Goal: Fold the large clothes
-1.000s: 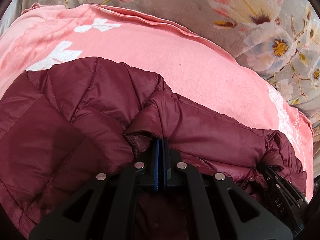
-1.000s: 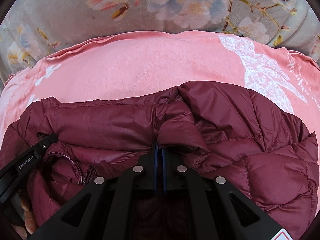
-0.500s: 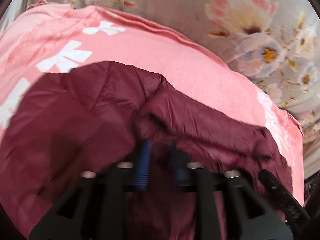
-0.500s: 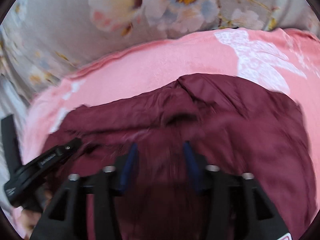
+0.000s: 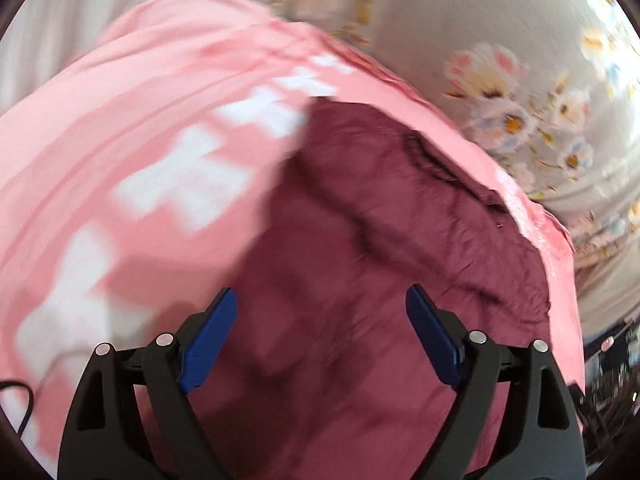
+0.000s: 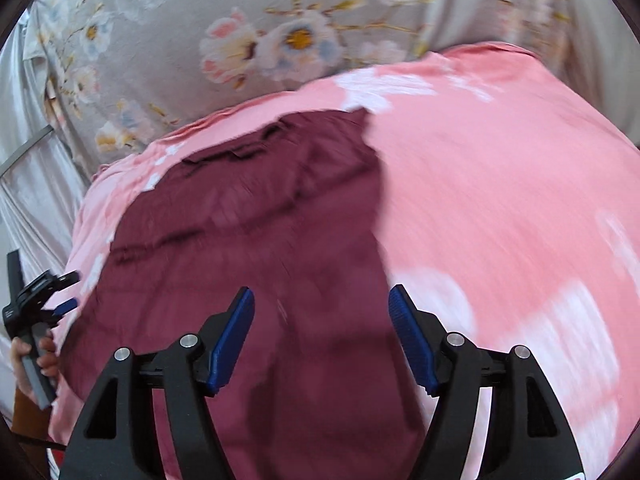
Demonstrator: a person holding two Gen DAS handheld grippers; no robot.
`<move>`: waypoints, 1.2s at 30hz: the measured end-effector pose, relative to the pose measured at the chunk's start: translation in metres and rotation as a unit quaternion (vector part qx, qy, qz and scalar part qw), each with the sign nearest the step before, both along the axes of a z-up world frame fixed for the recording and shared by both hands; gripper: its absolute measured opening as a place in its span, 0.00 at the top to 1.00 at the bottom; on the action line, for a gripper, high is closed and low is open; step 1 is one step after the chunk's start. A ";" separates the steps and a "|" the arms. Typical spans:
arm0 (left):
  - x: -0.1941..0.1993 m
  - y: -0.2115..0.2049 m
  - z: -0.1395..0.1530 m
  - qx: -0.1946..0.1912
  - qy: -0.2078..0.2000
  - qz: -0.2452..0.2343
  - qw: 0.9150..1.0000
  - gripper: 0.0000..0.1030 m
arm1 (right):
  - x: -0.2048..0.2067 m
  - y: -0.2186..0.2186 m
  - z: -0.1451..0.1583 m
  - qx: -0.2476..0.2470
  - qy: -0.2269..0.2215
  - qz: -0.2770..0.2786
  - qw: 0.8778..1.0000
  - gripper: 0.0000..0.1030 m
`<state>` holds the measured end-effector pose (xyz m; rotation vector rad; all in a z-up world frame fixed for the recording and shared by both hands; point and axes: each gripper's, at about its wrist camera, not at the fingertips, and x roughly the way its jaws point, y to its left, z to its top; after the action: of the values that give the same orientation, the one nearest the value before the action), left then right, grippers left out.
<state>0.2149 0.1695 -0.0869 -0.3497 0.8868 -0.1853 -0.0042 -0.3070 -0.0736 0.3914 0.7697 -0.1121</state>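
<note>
A maroon quilted jacket (image 5: pixel 400 248) lies folded on a pink blanket (image 5: pixel 140 120) with white print. It also shows in the right wrist view (image 6: pixel 248 240). My left gripper (image 5: pixel 322 336) is open and empty, raised above the jacket's near part. My right gripper (image 6: pixel 322 332) is open and empty, raised above the jacket's right edge. The left gripper also shows at the far left of the right wrist view (image 6: pixel 38 300), held in a hand. Both views are motion-blurred.
The pink blanket (image 6: pixel 500 180) lies on a grey floral bedsheet (image 5: pixel 500 40), which also fills the back of the right wrist view (image 6: pixel 200 40). Dark clutter (image 5: pixel 608 380) sits off the bed at the right edge.
Both grippers were shut on folds of the jacket, then opened and let go. Both have pulled back and up, the left swinging left and the right swinging right.
</note>
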 end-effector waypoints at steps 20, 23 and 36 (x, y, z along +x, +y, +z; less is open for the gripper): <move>-0.092 0.061 -0.040 -0.096 0.032 0.024 0.995 0.81 | -0.068 0.009 -0.039 0.084 -0.004 -0.023 0.996 0.70; -0.100 0.058 -0.032 -0.094 0.020 0.017 0.995 0.91 | -0.071 0.012 -0.031 0.077 -0.011 -0.017 0.997 0.89; -0.204 0.061 0.066 -0.095 -0.088 -0.053 0.990 0.95 | -0.177 0.039 0.049 -0.091 -0.107 0.097 0.985 0.95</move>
<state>0.0108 0.2304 -0.0213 -0.4558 0.7145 -0.3945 -0.1810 -0.2678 -0.0244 0.1493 0.5765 0.0416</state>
